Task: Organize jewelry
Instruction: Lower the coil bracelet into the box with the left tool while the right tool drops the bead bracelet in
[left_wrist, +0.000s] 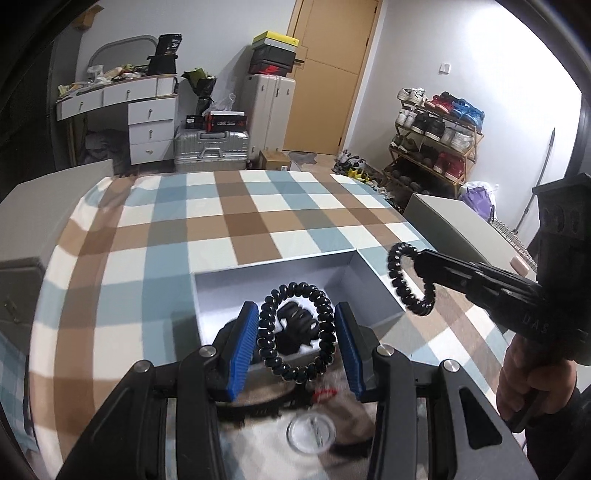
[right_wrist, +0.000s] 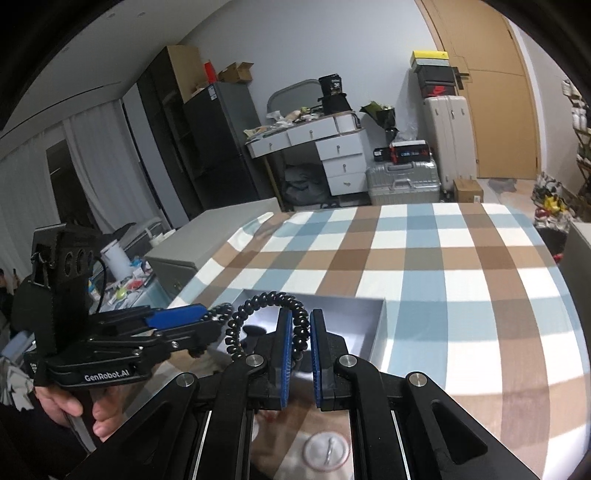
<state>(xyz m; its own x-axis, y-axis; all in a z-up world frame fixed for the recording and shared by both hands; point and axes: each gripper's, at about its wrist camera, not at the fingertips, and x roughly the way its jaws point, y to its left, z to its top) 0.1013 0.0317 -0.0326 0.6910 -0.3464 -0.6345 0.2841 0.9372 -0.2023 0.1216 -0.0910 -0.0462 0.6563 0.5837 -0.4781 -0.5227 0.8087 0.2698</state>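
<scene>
Apparently, the work is only partly done. One black spiral bracelet (left_wrist: 297, 328) is held across its ring between the blue pads of the left gripper (left_wrist: 297, 345), whose jaws stand as wide as the ring, above the open grey box (left_wrist: 365, 288). A second spiral bracelet (right_wrist: 269, 321) is pinched on its cord by the right gripper (right_wrist: 297, 354), whose jaws are almost fully closed. Dark items are already seen inside the box, but they cannot be identified. Both rings are judged still to be placed. The left ring faces the camera; the right ring hangs as an arch, with its long axis roughly vertical.
</scene>
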